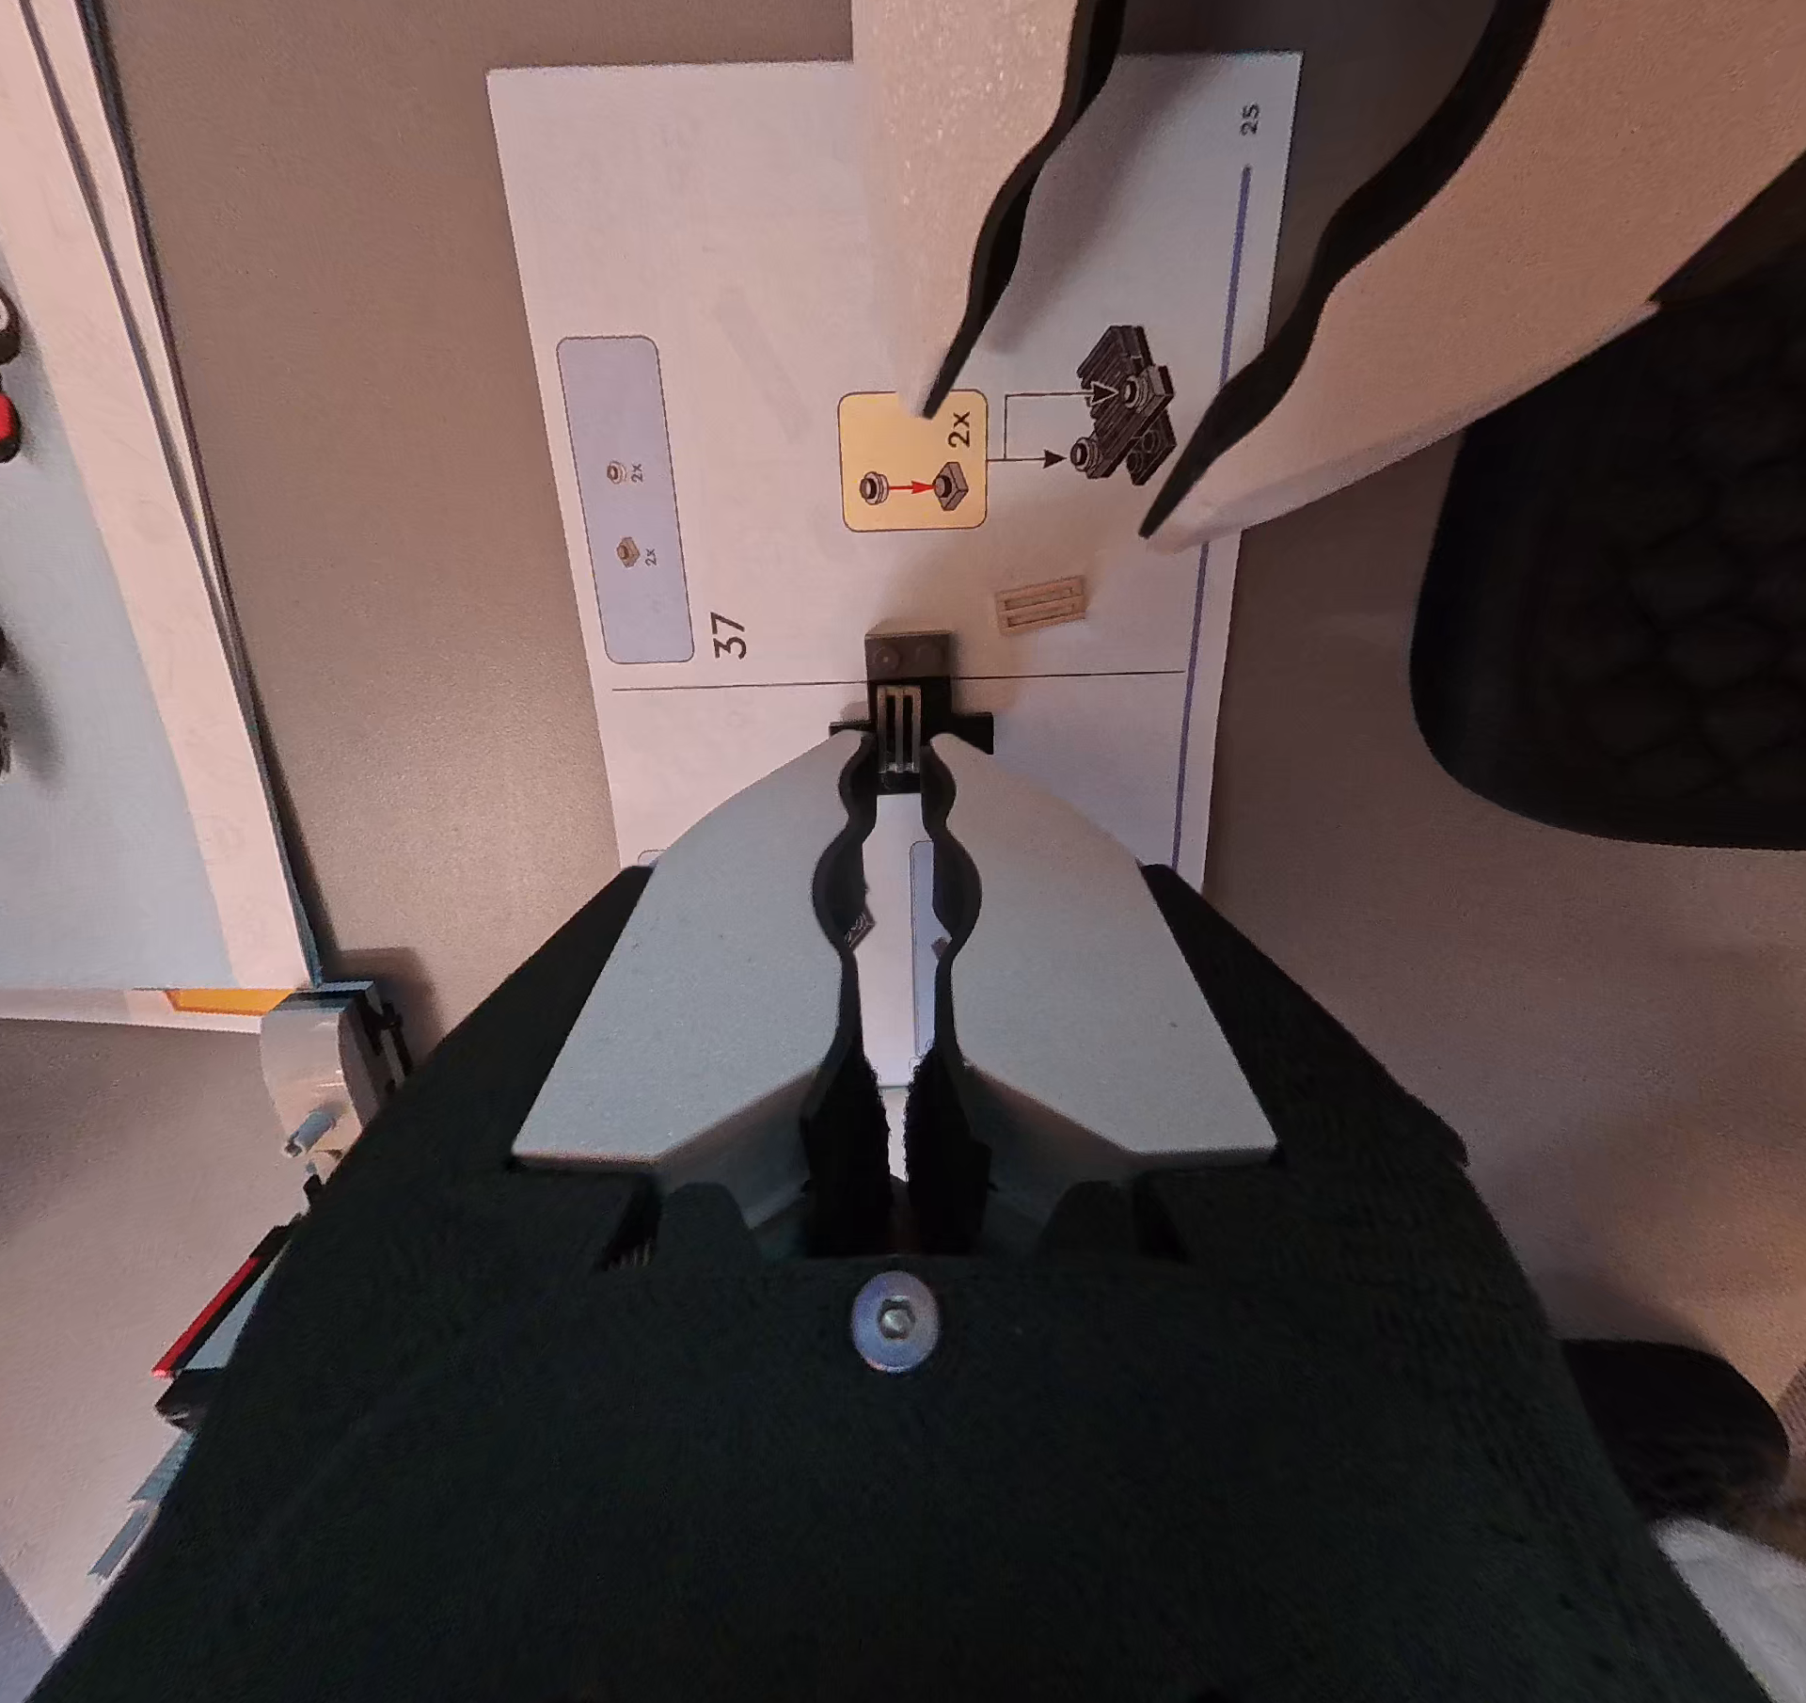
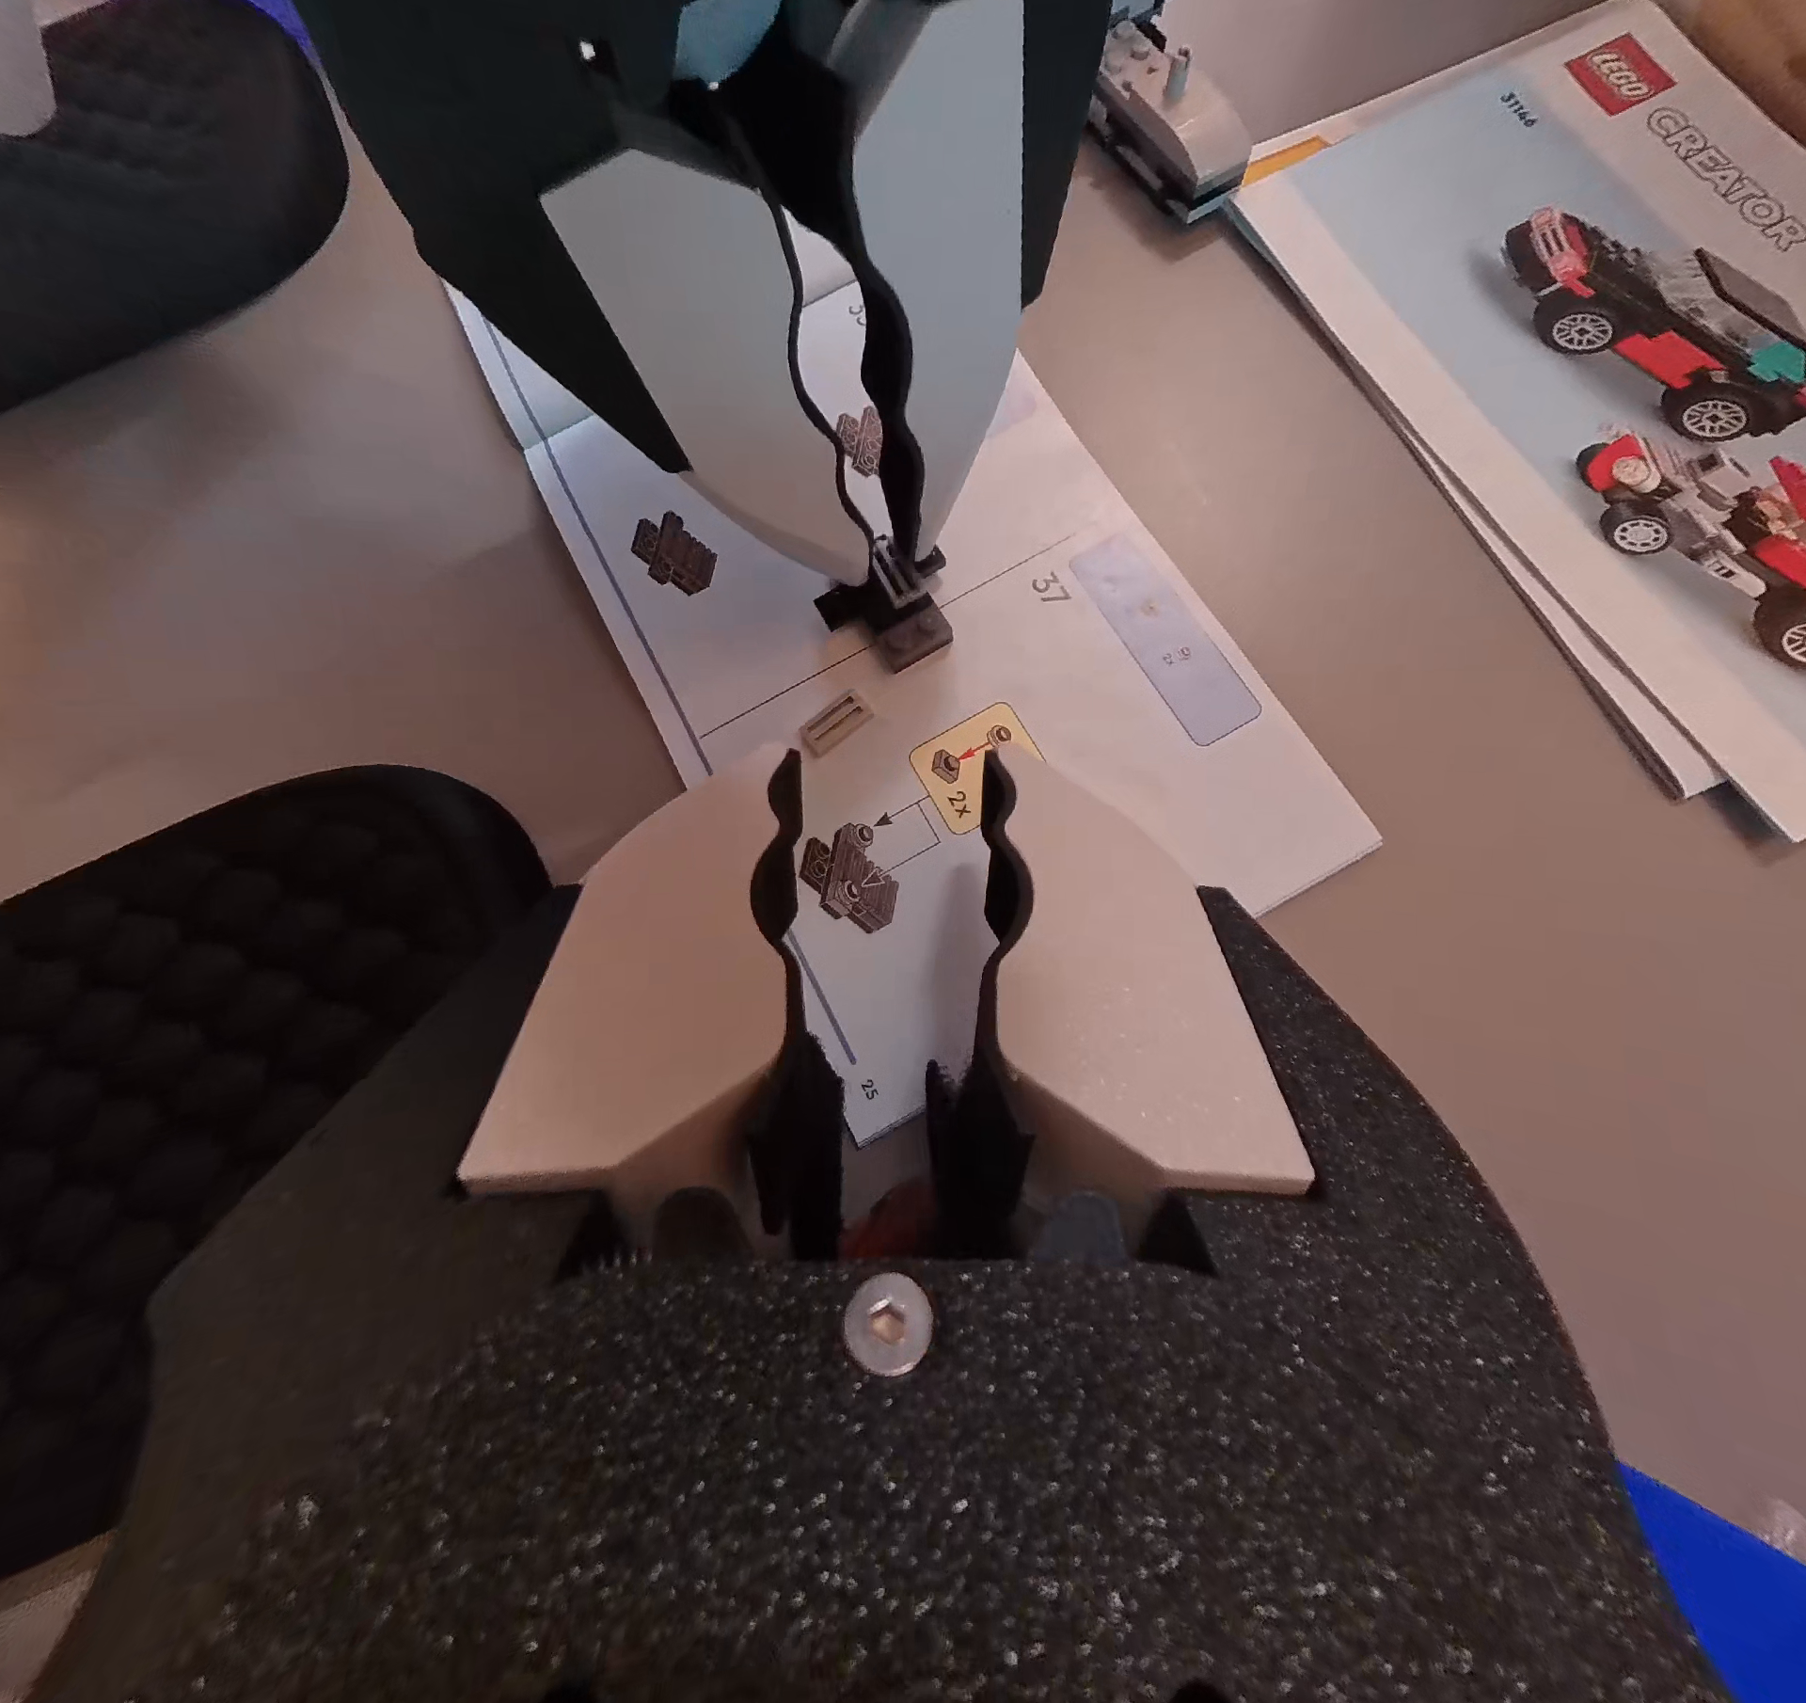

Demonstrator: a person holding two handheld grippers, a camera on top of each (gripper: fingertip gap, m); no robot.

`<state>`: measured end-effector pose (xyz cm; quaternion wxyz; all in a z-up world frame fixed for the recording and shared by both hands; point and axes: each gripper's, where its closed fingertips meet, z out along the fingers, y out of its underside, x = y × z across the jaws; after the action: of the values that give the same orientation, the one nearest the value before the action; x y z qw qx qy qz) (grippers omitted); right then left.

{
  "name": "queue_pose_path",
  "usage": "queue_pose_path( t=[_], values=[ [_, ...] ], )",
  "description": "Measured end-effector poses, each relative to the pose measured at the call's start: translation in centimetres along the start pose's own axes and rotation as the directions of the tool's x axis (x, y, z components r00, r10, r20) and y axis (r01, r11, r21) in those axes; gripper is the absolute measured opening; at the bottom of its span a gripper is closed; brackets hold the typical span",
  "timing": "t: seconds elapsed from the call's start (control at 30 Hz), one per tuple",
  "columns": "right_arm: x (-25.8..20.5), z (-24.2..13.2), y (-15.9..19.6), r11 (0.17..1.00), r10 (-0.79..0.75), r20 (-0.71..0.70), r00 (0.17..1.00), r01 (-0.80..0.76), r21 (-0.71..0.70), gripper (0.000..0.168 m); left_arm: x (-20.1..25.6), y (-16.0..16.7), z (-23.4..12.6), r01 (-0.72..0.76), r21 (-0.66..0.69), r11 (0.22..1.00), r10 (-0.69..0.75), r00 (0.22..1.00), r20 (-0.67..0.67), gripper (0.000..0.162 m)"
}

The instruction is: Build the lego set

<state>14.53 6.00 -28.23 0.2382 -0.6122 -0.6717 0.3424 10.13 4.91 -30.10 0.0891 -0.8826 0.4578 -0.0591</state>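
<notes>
The small dark lego sub-assembly (image 1: 904, 713) sits at the centre of the left wrist view, on the open instruction page (image 1: 684, 219), straddling the printed line across it. It looks light, rigid and smooth, so it likely slips easily and could pop apart if squeezed askew; the grip is best taken across its narrow flanks, as now. A grey grille tile (image 1: 900, 727) lies on top, its long axis running up the frame, away from the camera; a dark two-stud plate (image 1: 908, 654) projects at the far end and black tabs stick out to either side. The left gripper (image 1: 897, 757) has its fingers pressed in on the assembly's sides. A loose tan grille tile (image 2: 837, 723) lies flat just beside it, lower left of it in the right wrist view, long axis slanting. The right gripper (image 2: 891, 762) hovers near, fingers spread and empty. Upper right, closed booklets (image 2: 1525, 307) lie beside a grey part-built model (image 2: 1173, 131).
</notes>
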Motion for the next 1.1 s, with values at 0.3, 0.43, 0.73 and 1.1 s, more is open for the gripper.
queue_pose_path(
  t=[0.3,0.43,0.73,1.1],
  values=[
    [-0.13,0.21,-0.11,1.000,0.004,0.009,1.000,-0.005,0.006,0.036,-0.27,0.17,0.12,0.001,-0.001,1.000,-0.001,1.000,0.007,0.009],
    [-0.13,0.27,-0.05,1.000,0.005,0.009,1.000,-0.005,0.002,0.036,-0.12,0.09,0.10,-0.014,-0.006,1.000,0.014,1.000,0.003,0.009],
    [-0.29,0.26,-0.13,1.000,0.006,0.020,1.000,-0.006,0.008,0.036,-0.19,0.12,0.08,-0.009,-0.013,1.000,0.009,1.000,-0.001,0.012],
    [-0.13,0.02,-0.68,0.999,-0.002,0.013,1.000,0.001,0.055,0.024,-0.48,0.08,-0.58,-0.005,0.005,1.000,0.005,1.000,0.017,0.013]
  ],
)
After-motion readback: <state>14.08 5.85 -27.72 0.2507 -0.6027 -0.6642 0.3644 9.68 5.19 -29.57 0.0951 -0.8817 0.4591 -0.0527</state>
